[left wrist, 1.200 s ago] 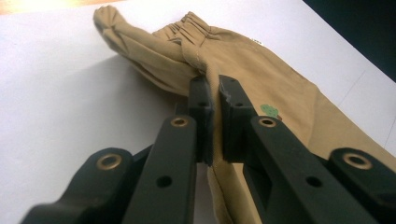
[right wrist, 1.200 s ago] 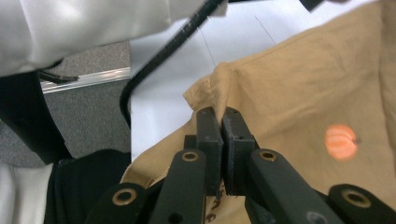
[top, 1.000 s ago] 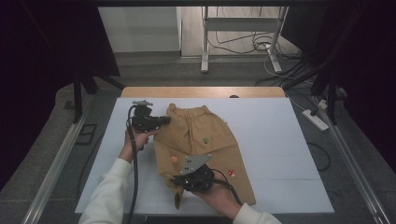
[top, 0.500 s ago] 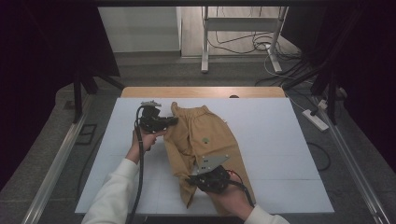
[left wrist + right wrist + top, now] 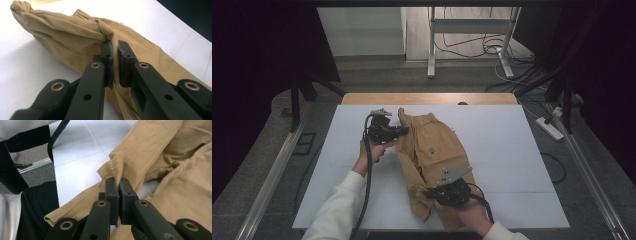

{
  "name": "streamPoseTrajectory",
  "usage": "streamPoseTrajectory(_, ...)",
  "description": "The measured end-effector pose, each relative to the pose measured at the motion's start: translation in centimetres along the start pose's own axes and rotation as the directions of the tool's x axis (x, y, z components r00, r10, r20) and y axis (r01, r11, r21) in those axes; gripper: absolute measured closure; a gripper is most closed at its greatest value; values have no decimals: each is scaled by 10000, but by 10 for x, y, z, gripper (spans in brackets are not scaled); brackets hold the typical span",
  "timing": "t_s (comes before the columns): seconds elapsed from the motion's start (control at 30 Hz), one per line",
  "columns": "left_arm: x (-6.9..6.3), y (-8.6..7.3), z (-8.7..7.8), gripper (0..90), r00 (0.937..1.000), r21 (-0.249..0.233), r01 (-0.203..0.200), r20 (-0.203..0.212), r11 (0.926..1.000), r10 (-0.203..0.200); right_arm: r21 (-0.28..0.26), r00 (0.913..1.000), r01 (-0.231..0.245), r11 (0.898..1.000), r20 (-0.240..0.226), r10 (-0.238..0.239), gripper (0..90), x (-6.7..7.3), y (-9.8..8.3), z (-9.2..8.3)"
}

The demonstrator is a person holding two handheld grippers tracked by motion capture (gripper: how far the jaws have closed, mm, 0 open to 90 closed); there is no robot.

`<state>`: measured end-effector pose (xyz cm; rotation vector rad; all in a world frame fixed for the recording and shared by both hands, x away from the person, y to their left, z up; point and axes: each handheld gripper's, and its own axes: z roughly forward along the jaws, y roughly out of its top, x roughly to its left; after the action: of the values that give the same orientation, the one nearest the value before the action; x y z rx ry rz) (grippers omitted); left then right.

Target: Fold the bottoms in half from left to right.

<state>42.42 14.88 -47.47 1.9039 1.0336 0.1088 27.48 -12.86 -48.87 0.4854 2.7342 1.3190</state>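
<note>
While both of my grippers are engaged, I record the following. My left gripper point(image 5: 404, 131) is clenched on the tan trousers point(image 5: 432, 160) at the waistband end; in the left gripper view the jaws stand nearly together with a thin pinch of fabric point(image 5: 113, 47) caught between the pads, and the gathered waistband point(image 5: 62, 22) bunches up just beyond them. My right gripper point(image 5: 432, 192) is likewise clamped on the same garment, lower down near the leg end; in the right gripper view the jaws meet on a raised fold at the cloth's hemmed edge point(image 5: 115, 170), with almost no gap between the pads.

The trousers lie on the white table point(image 5: 512, 150), roughly at its middle, running from the far waistband toward the near edge. The garment is folded lengthwise into a narrow strip (one leg appears laid over the other, though I cannot tell how exactly the layers align). A small green mark point(image 5: 432, 149) shows on the upper surface, between my two grip points.

My left hand point(image 5: 374, 150) holds its gripper at the trousers' left side, pointing right across the table. My right hand point(image 5: 472, 210) sits at the near edge, its grey plate point(image 5: 454, 173) uppermost. A black cable point(image 5: 368, 170) trails back from the left gripper along my white sleeve point(image 5: 337, 210).
</note>
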Motion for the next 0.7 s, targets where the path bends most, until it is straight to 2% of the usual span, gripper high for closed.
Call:
streamPoseTrajectory(0.2,-5,2,4,836,9999,-28,-132,5,9999,132,7,9999,-104,9999,60,104,867,-2,-7,-7)
streamPoseTrajectory(0.7,-10,6,16,835,9998,12,-148,138,9999,148,-61,9984,-441,9990,340,443,867,-10,-20,-21)
